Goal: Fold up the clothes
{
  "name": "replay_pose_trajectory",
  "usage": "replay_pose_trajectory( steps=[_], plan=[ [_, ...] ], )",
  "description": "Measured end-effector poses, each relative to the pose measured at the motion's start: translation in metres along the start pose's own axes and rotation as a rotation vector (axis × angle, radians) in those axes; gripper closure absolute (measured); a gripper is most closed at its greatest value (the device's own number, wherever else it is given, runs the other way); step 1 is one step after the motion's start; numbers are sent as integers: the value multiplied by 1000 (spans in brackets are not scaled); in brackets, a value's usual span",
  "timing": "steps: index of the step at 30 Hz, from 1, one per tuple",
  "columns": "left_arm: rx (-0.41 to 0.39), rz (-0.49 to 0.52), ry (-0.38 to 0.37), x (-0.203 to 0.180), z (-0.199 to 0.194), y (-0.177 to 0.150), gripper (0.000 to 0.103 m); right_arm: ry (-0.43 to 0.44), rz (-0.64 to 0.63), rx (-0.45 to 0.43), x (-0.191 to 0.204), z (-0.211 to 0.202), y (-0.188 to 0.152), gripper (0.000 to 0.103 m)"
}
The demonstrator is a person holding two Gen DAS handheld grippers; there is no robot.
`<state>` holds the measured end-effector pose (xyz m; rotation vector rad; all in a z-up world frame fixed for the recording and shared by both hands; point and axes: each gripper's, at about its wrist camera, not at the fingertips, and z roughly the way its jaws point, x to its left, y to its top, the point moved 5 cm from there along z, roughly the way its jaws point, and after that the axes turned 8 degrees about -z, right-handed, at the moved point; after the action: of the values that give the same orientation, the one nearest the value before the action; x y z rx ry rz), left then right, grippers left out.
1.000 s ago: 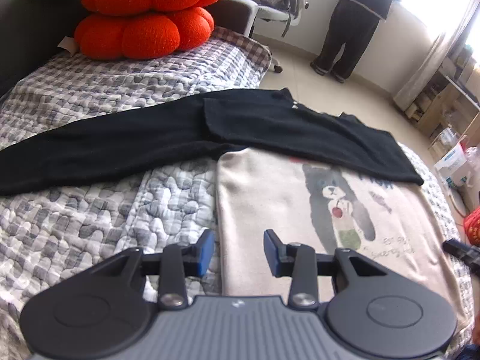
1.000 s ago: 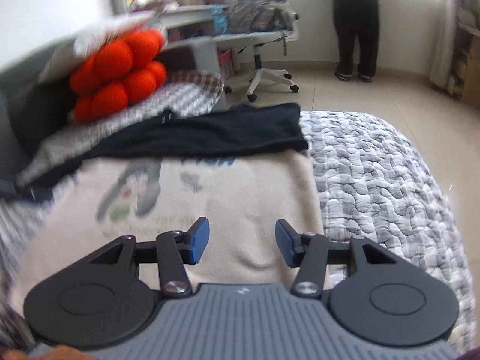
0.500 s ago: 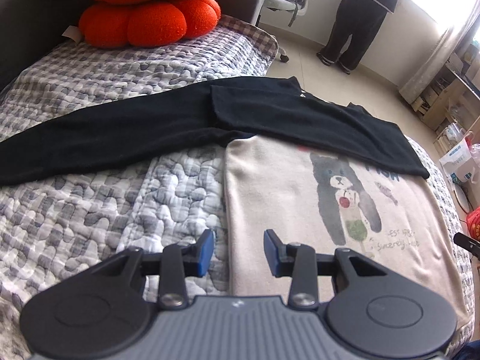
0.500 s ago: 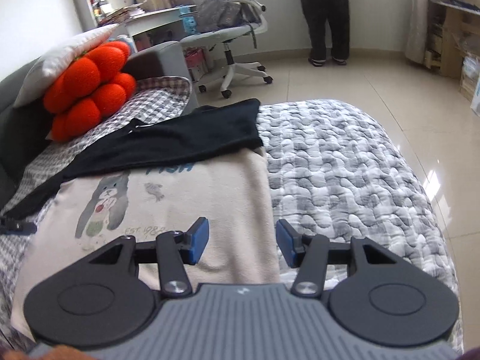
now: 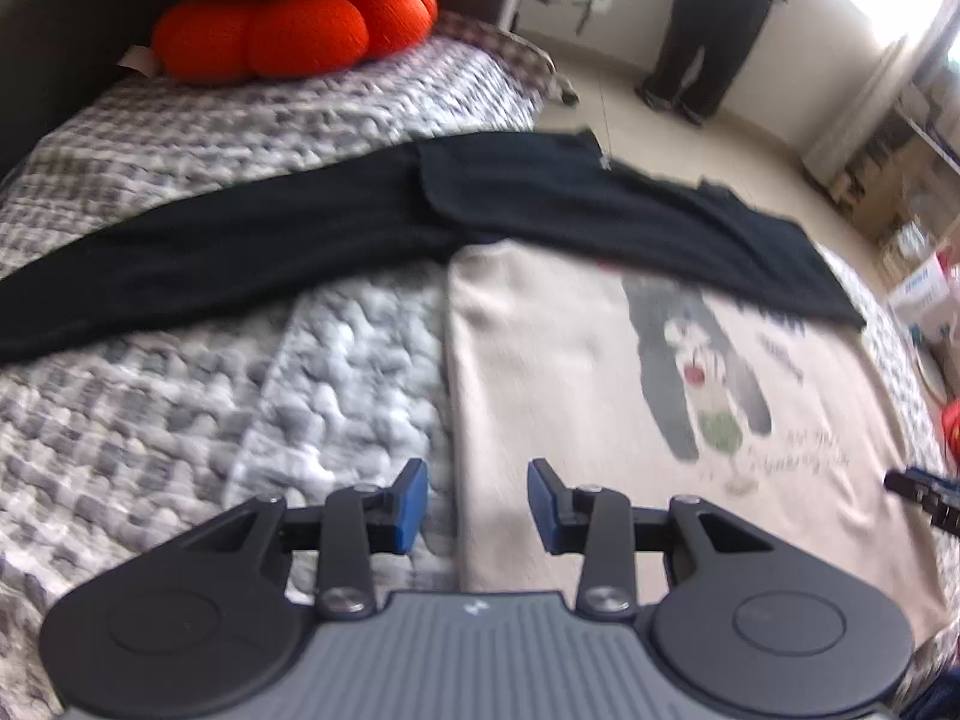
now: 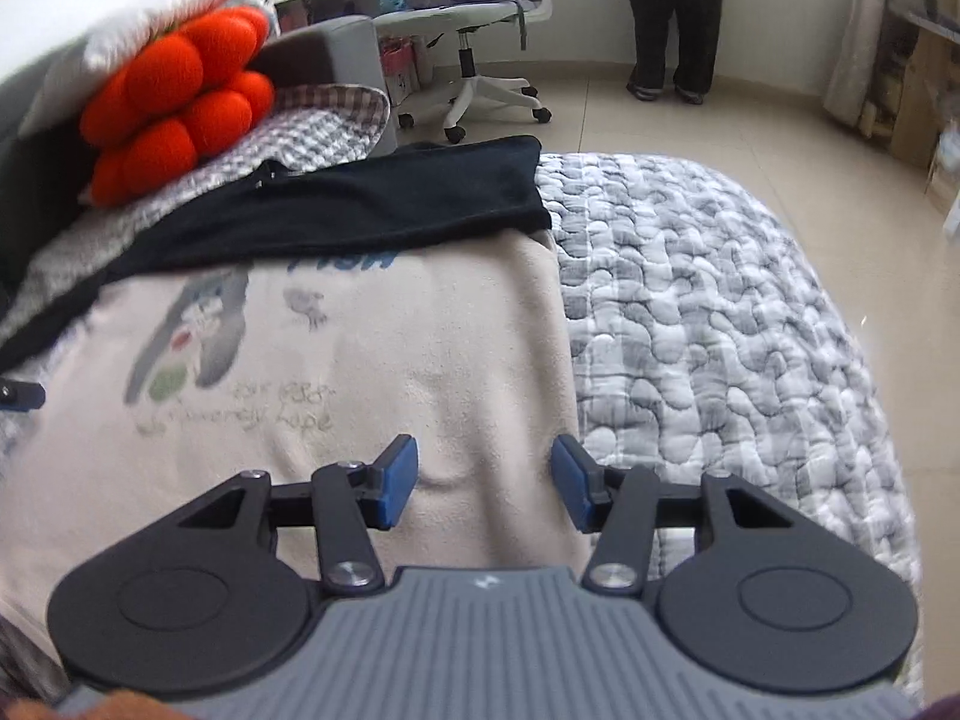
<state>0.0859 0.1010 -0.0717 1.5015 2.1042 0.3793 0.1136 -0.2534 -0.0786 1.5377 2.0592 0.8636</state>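
A beige garment with a bear print [image 5: 600,372] [image 6: 372,360] lies flat on the quilted bed. Black sleeves [image 5: 288,228] [image 6: 384,204] are folded across its upper part. My left gripper [image 5: 478,498] is open, low over the garment's left edge near the bottom corner. My right gripper [image 6: 485,483] is open above the garment's right edge, its right finger over the quilt. Neither holds anything. A tip of the right gripper [image 5: 924,495] shows at the left wrist view's right margin. The left gripper's tip [image 6: 21,396] shows at the right wrist view's left margin.
The grey quilted bed cover [image 5: 180,396] [image 6: 720,324] stretches to both sides. An orange puffy cushion [image 5: 288,18] [image 6: 174,102] sits at the head end. A person [image 6: 675,18] stands by the window and an office chair [image 6: 480,24] stands on the tiled floor.
Both grippers have come lower and closer to the garment's bottom corners. The right wrist view swung back slightly left. Both stay open.
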Motion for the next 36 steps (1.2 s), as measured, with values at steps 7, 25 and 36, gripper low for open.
replay_pose_trajectory(
  steps=[7,25,36],
  plan=[
    [2,44,28,-4,5,-7,65,-33,4,-16,-2,-1,0,48],
    [-5,29,45,-5,6,-4,65,-25,-153,-24,36,5,-3,46],
    [-22,-21,39,5,0,2,65,-38,-167,-38,42,6,-3,44]
  ],
)
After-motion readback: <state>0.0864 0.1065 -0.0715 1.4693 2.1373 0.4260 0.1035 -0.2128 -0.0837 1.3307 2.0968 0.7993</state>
